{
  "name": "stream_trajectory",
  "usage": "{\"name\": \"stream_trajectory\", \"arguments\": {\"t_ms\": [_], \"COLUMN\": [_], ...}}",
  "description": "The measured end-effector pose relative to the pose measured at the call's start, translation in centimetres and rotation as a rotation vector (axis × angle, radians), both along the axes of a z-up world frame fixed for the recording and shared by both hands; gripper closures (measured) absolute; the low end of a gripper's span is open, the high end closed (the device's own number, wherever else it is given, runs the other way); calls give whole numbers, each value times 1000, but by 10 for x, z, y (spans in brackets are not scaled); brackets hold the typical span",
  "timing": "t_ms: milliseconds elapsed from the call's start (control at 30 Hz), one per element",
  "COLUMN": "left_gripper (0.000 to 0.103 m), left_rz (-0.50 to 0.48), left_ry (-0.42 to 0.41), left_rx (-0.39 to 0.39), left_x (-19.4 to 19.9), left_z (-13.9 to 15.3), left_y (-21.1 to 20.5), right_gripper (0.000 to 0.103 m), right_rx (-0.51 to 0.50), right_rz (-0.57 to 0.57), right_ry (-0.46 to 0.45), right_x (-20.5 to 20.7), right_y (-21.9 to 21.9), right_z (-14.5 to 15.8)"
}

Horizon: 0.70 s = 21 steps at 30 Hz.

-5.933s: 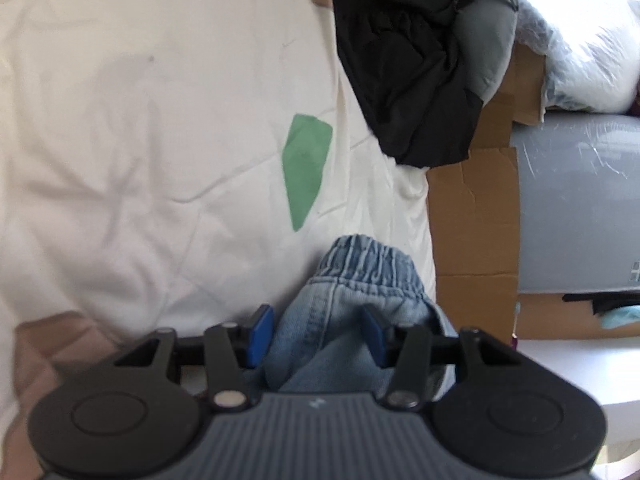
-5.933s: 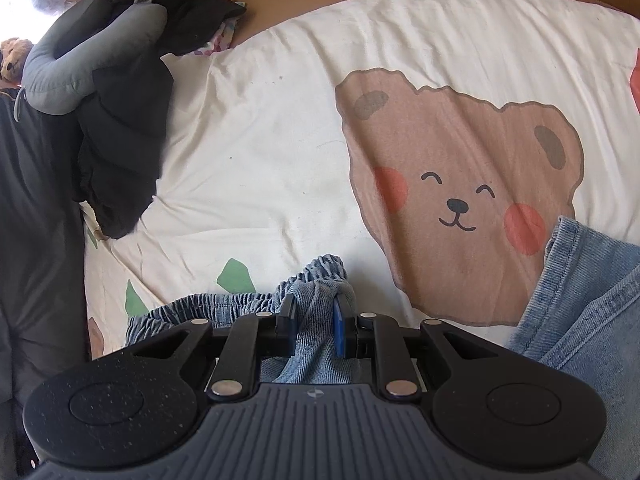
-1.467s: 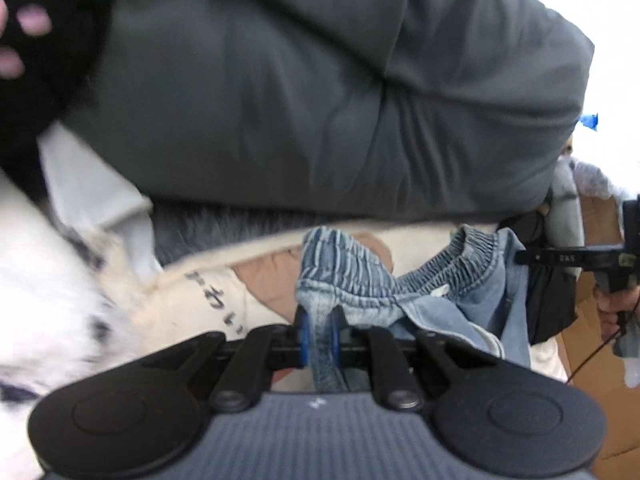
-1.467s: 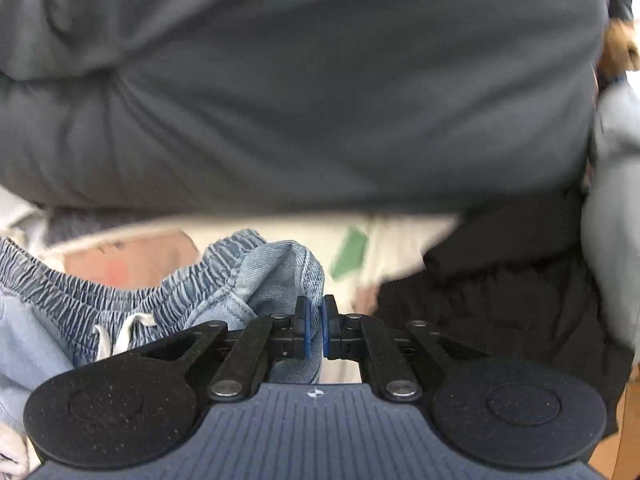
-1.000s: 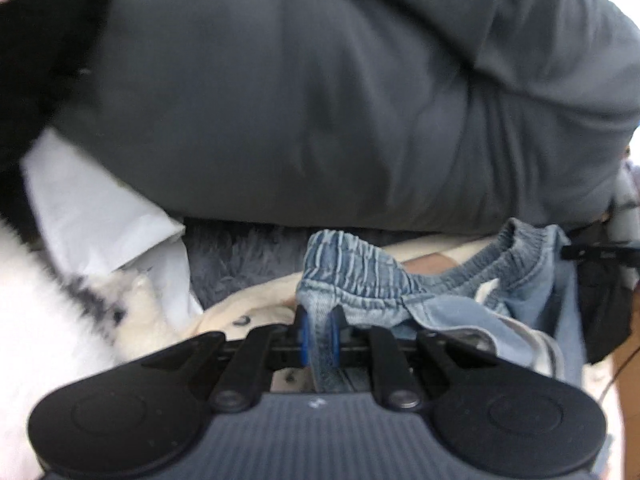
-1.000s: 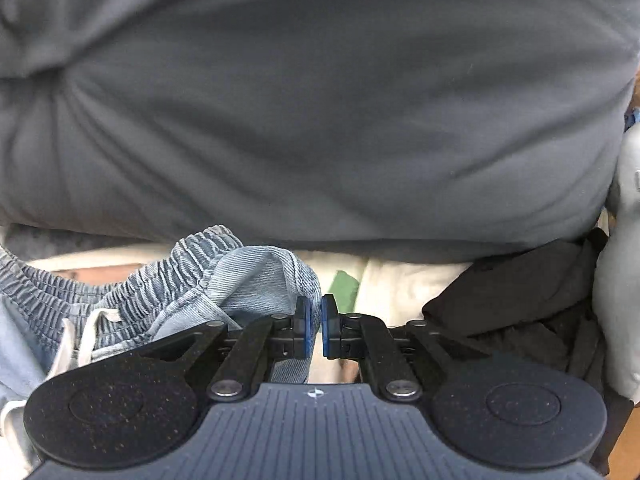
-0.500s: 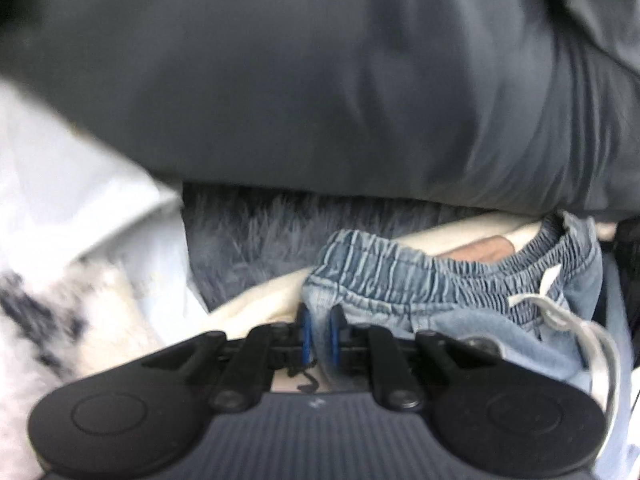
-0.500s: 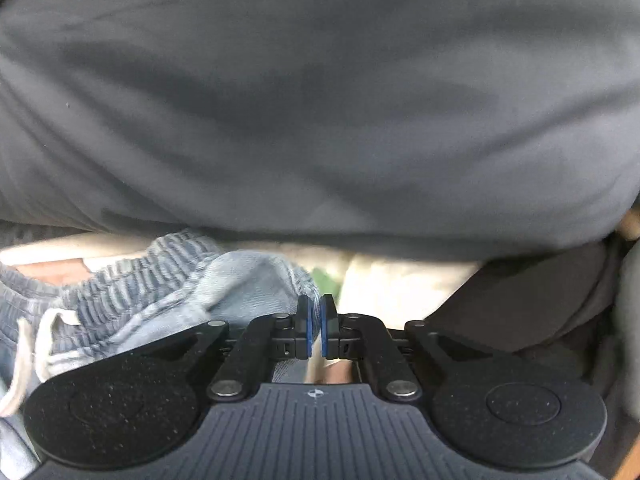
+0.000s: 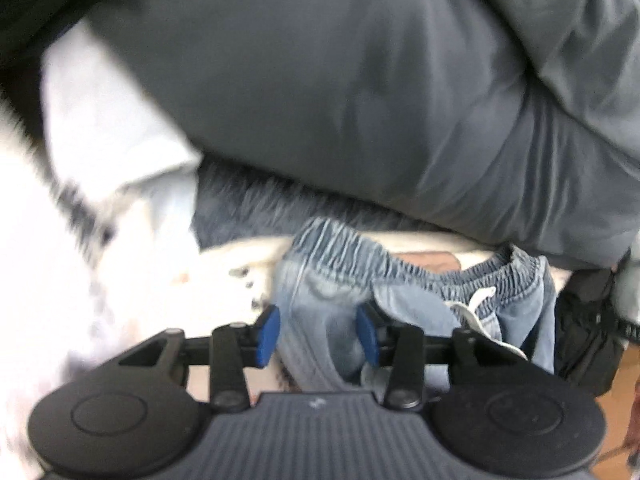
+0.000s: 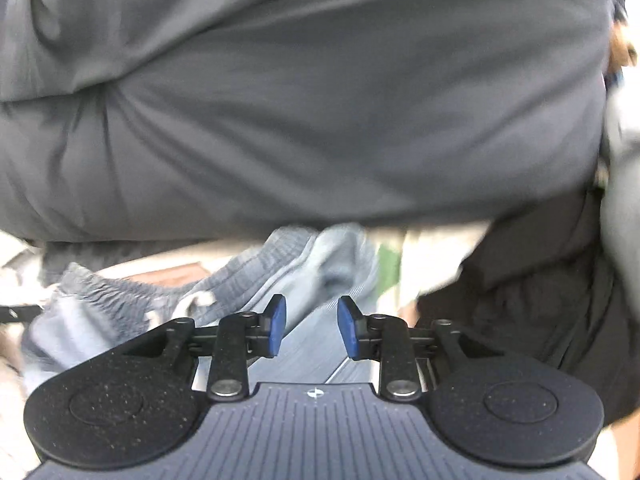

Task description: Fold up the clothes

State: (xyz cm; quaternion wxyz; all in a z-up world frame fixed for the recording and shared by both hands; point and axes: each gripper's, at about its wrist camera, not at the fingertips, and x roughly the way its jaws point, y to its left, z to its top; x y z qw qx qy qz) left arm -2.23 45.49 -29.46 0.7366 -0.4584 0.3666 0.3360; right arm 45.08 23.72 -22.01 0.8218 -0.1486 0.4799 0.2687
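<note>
Releasing on both sides: left gripper (image 9: 317, 334) jaws have just been opening, blue pads (image 9: 267, 336) now apart; denim shorts (image 9: 320, 312) sit between them, and the pads don't visibly press the cloth; right gripper (image 10: 311, 327) jaws also just opened, blue pads (image 10: 276, 326) apart, denim showing in the gap with space on both sides, nothing clamped. Shorts lie bunched on the cream bedsheet (image 9: 248, 256) close to its edge, elastic waistband (image 9: 344, 248) facing away from the left camera, white drawstring (image 9: 478, 304) loose on the right part; large grey padded mass (image 9: 360, 100) fills the upper half of both views, just beyond the waistband. Black garment (image 10: 532, 292) lies just right of the shorts in the right wrist view; white and black fluffy fabric (image 9: 60, 240) at left in the left wrist view; both frames motion-blurred.
</note>
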Motion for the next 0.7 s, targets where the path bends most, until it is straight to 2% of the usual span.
{"name": "stream_trajectory", "arguments": {"t_ms": [100, 333, 567, 700], "left_gripper": [57, 57, 56, 56], "left_rz": [49, 39, -54, -112], "left_ry": [-21, -101, -178, -155], "left_rx": [-42, -61, -101, -58], "left_x": [-9, -27, -10, 4], "left_z": [1, 18, 2, -9], "left_y": [-11, -52, -78, -85], "right_gripper": [68, 68, 68, 68], "right_rx": [27, 23, -39, -67], "right_rz": [-8, 67, 173, 221], "right_ry": [46, 78, 101, 114], "right_x": [-24, -87, -131, -146], "right_y": [4, -3, -2, 4], "right_z": [6, 16, 7, -11]}}
